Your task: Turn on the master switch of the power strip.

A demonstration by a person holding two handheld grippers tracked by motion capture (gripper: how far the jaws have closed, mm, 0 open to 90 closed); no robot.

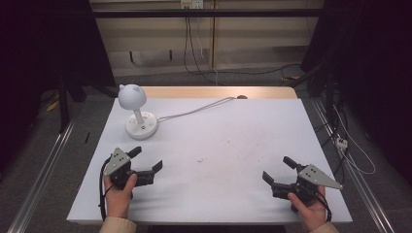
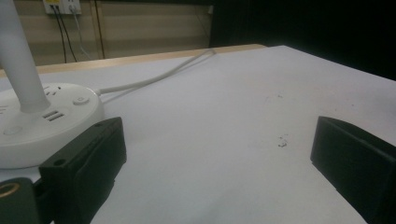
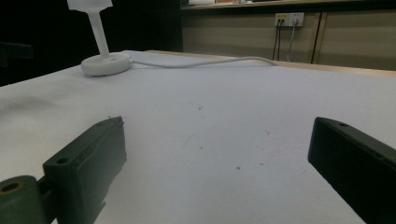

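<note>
A white desk lamp (image 1: 138, 112) with a rounded head and a round base carrying sockets stands at the table's back left. Its white cord (image 1: 195, 111) runs to the far edge. My left gripper (image 1: 145, 159) rests low at the front left, held by a hand, jaws wide open with nothing between them. In the left gripper view the lamp base (image 2: 42, 119) sits just beyond the left jaw of my left gripper (image 2: 219, 135). My right gripper (image 1: 279, 170) is at the front right, open and empty. In the right gripper view, my right gripper (image 3: 219, 135) faces the distant lamp (image 3: 104, 58).
A white sheet covers the table (image 1: 218, 145), with a wooden strip (image 1: 218, 92) along the far edge. Metal rails (image 1: 43, 170) run along both sides. Cables (image 1: 347, 145) lie on the floor at the right. Wall sockets (image 3: 288, 19) are behind.
</note>
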